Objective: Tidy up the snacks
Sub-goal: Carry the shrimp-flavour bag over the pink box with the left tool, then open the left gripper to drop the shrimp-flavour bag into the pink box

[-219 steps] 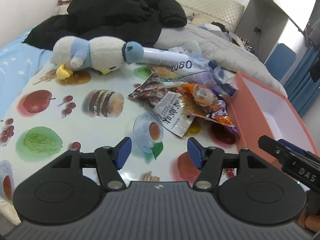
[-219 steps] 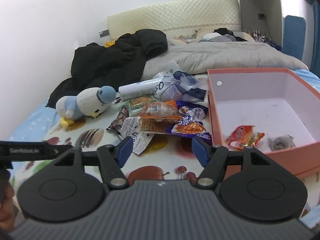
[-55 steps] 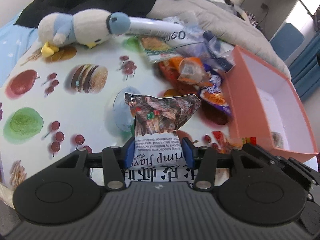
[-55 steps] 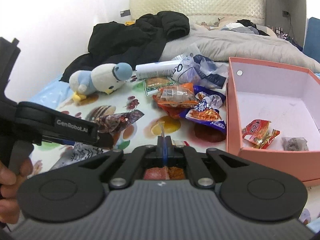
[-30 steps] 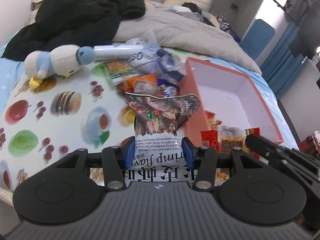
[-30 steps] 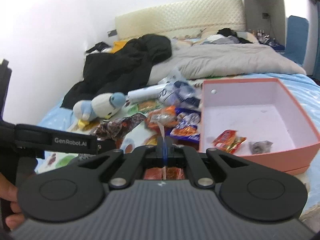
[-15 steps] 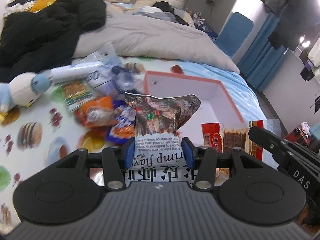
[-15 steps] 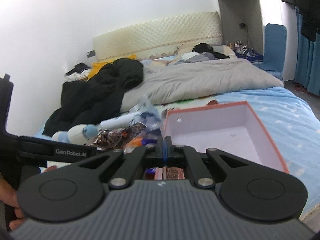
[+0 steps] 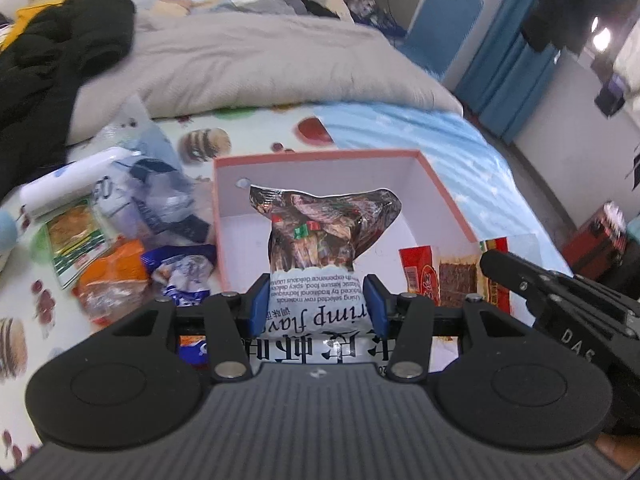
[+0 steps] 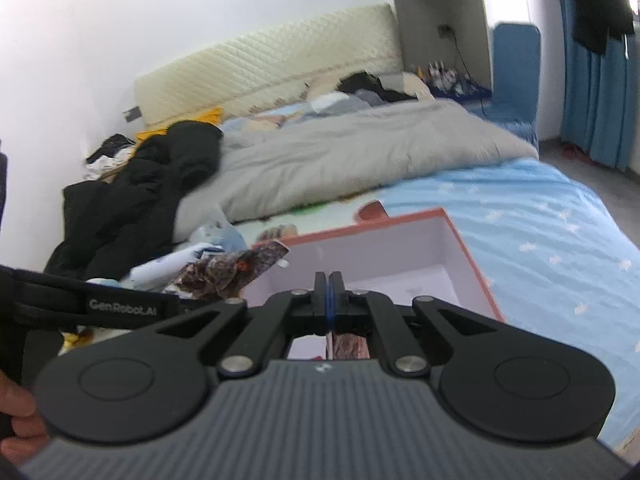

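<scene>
My left gripper (image 9: 316,304) is shut on a brown and white shrimp-flavour snack bag (image 9: 320,236) and holds it above the near edge of the open pink box (image 9: 444,196). My right gripper (image 10: 329,300) is shut on a thin red snack packet (image 10: 348,346), seen in the left wrist view (image 9: 452,272) hanging over the box's right side. The shrimp bag also shows in the right wrist view (image 10: 236,268). The pink box (image 10: 468,256) lies just ahead of the right gripper. Several loose snack packets (image 9: 116,276) lie left of the box.
A white tube (image 9: 68,184) and a crumpled plastic bag (image 9: 156,184) lie at the back left on the fruit-print cloth (image 9: 24,320). A black jacket (image 10: 136,200) and grey duvet (image 10: 340,152) lie on the bed behind. A blue chair (image 9: 444,24) stands far right.
Both grippers have swung right with their snacks, so the pink box now lies straight ahead and the loose pile has slid off to the left.
</scene>
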`<action>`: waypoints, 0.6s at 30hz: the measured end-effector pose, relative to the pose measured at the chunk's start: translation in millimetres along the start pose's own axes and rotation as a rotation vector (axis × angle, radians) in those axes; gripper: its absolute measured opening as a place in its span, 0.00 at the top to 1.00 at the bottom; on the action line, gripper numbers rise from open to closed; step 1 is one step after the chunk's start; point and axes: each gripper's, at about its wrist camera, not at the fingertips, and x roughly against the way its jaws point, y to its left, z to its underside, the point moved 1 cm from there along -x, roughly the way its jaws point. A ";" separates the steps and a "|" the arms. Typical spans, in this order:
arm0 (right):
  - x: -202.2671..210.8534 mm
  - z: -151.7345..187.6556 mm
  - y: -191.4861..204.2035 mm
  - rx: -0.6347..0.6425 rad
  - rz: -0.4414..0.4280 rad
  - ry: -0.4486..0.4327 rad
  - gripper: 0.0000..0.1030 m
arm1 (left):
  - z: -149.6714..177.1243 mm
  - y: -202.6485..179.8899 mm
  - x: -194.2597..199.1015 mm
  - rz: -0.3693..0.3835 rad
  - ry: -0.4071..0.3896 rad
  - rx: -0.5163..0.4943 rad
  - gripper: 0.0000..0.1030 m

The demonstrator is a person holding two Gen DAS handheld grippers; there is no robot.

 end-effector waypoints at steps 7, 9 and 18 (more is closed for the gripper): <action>-44.3 21.5 -27.5 -0.013 0.036 0.110 0.97 | -1.6 -2.7 -54.4 0.026 0.084 -0.017 0.47; -52.6 27.3 -31.3 -0.020 0.040 0.135 0.97 | 0.8 -2.2 -61.3 0.018 0.100 -0.027 0.47; -56.7 32.3 -35.1 -0.048 0.094 0.187 0.81 | 1.4 3.4 -50.6 -0.001 0.067 -0.037 0.30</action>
